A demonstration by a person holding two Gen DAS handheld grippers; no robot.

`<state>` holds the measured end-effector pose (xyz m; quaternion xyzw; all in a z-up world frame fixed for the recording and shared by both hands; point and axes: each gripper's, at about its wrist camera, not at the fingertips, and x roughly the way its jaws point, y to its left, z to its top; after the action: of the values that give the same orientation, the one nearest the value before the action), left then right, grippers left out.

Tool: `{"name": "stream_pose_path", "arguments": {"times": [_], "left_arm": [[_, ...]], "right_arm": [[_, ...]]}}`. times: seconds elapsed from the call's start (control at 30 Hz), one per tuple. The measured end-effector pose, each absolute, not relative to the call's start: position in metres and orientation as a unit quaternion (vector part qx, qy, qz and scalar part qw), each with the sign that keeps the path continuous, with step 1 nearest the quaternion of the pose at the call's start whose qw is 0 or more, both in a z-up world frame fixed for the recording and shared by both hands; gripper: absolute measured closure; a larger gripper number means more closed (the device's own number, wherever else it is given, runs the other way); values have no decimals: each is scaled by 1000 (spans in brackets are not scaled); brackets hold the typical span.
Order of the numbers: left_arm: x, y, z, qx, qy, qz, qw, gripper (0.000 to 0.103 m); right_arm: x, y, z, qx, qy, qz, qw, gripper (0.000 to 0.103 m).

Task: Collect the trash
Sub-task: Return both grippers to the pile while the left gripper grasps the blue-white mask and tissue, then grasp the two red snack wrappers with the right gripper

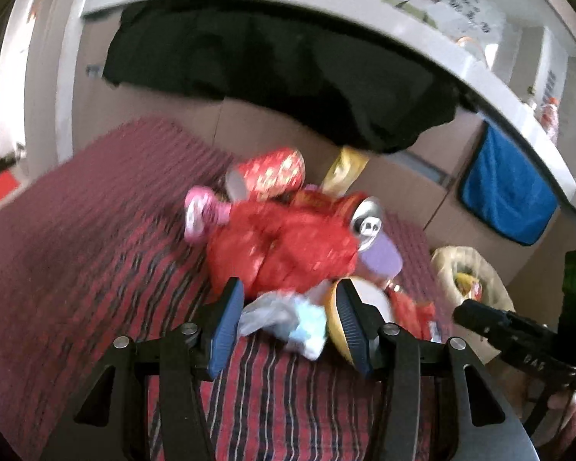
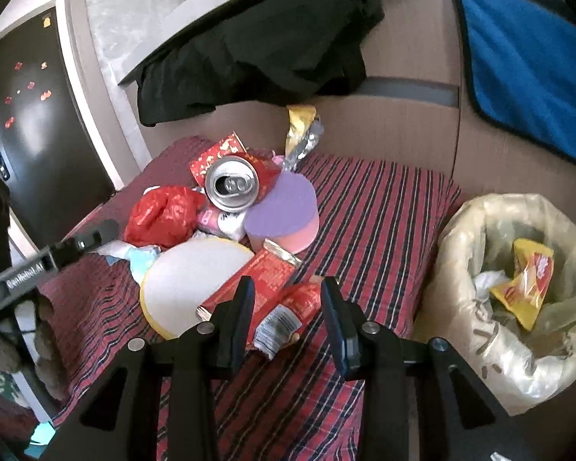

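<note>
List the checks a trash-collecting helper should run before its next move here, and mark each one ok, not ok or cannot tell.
1. Left gripper open around the crumpled tissue: ok.
2. Left pads pressing the tissue: cannot tell, the picture is blurred.
3. Right gripper open over the red wrapper: ok.
4. Right pads touching the wrapper: not ok, gaps show.
5. Lined bin open, with room: ok.
6. Soda can stable on the pile: cannot tell.

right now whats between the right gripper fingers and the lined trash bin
Only bare striped cloth. In the right wrist view nothing lies on it between the right gripper, whose jaws straddle a red wrapper, and the trash bin.
</note>
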<state>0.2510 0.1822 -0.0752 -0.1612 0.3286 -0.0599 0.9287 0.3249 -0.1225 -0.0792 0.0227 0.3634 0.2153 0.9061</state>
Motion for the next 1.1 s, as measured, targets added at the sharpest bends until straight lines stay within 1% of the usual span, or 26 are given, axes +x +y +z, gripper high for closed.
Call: {"name": "stream_pose_path", "arguments": {"times": [0.1, 0.33, 0.47, 0.53, 0.57, 0.6, 0.67, 0.87, 1.1], "left_arm": [[253, 181, -80, -169, 340, -58, 923, 52], [257, 181, -81, -171, 338, -41, 924, 52], [262, 175, -94, -175, 364, -45, 914, 52], [266, 173, -97, -174, 373, -40, 911, 55], [267, 173, -98, -176, 373, -38, 910, 65], [269, 174, -98, -178, 373, -37, 910, 72], [270, 174, -96, -176, 367, -40, 912, 78], [254, 177, -83, -155, 336, -36, 928, 81], [240, 182, -46, -135, 287, -48, 947, 81]], "right_arm": [[324, -127, -81, 26, 368, 211, 905, 69], [322, -132, -80, 24, 362, 207, 909, 69], [320, -133, -85, 23, 366, 205, 908, 69], [319, -134, -86, 22, 370, 208, 905, 69], [319, -134, -87, 20, 371, 206, 905, 69], [319, -135, -86, 19, 370, 203, 906, 69], [319, -136, -85, 25, 368, 203, 907, 69], [318, -132, -86, 21, 366, 211, 906, 69], [315, -125, -86, 20, 376, 222, 899, 69]]}}
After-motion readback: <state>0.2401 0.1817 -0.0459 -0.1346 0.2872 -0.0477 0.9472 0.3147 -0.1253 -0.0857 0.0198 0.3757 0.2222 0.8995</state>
